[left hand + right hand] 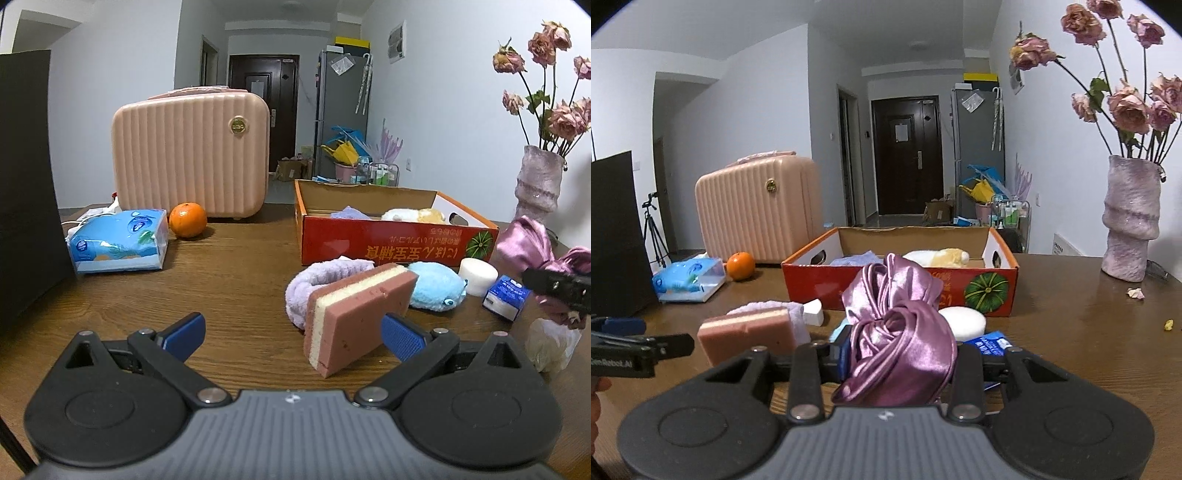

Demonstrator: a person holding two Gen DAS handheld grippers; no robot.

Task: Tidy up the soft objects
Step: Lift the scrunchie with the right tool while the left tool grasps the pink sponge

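- Nearest to us, the right gripper (897, 354) has its fingers closed on the shiny purple satin scrunchie bundle (897, 332); the cloth fills the gap between them and bulges up and forward toward the orange cardboard box (901, 291).
- That box is our landmark. From the held satin it lies straight ahead along the line the fingers point, its near wall just behind the bundle, its open top higher than the desk (1071, 332) items in front of it.
- We judge the coming move turns on that: the bundle must clear the near wall before it goes in, and the right hand is the nearer one to the box.
- The left gripper (291, 332) has its fingers spread wide. The pink-and-cream layered sponge block (354, 317) stands tilted on edge between them, leaning against the right-hand blue pad (402, 336) and well apart from the other; nothing is gripped.
- The sponge's long axis runs away from the left gripper toward the box, which lies ahead and to the right.
- Between sponge and box lie a lilac fluffy towelling headband (325, 277), a light blue plush toy (436, 288) and a white round foam puff (478, 275), all in front of the box's near wall.
- Inside the box we see a lilac cloth (855, 258) and a cream-and-yellow plush toy (940, 256).
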